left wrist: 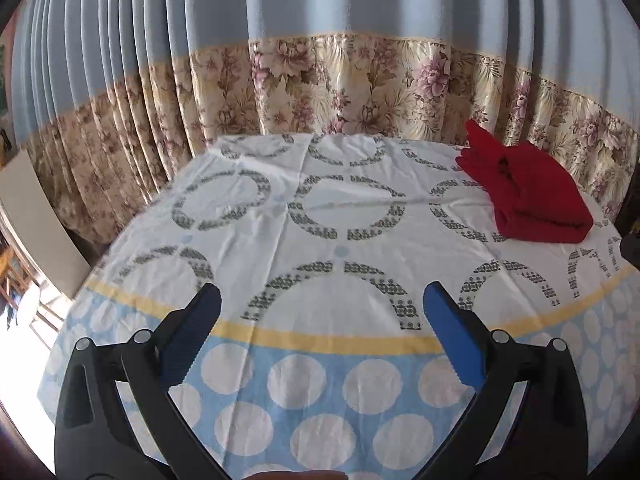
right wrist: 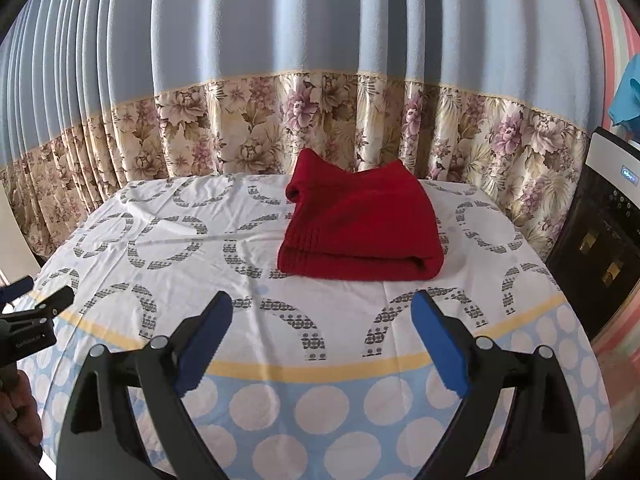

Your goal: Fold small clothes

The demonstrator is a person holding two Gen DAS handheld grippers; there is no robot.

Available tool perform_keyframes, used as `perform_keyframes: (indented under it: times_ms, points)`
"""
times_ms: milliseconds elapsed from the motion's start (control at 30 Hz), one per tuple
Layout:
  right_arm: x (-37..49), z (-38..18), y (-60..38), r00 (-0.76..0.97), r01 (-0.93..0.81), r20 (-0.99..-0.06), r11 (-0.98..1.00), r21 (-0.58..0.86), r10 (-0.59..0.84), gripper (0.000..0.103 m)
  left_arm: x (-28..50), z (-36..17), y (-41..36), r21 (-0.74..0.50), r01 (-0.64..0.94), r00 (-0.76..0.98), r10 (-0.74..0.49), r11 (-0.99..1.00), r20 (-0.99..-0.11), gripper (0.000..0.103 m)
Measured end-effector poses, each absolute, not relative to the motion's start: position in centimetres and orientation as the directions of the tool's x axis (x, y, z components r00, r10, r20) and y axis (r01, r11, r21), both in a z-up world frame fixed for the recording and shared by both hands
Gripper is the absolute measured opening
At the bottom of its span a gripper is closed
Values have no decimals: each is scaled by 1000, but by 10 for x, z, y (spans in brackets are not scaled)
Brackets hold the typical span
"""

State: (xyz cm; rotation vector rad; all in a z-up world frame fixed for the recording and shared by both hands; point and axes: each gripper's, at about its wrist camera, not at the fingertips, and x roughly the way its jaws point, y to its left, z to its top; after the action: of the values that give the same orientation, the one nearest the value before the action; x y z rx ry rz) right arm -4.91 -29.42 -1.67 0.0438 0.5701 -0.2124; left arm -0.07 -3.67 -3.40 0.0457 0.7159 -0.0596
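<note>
Patterned cloth covers our counter (right wrist: 320, 376); ahead of our released right claw (right wrist: 322, 316) lies the folded red knitted garment (right wrist: 360, 224), right of our released left claw (left wrist: 322, 306).

black grippers (right wrist: 322, 312), blue serrated pads (left wrist: 454, 336)

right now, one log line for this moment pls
red garment: folded, on tablecloth, far right | left gripper: open, empty | right gripper: open, empty, short of garment
</note>
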Motion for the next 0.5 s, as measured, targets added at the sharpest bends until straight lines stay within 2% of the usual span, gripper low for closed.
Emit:
perform_keyframes:
  times_ms: [500]
  points:
    - [-47, -15, -291, 820, 217, -537, 976, -23, -195, 91, -1, -38, -42, 2, 89, 740, -65, 996, -669, 100]
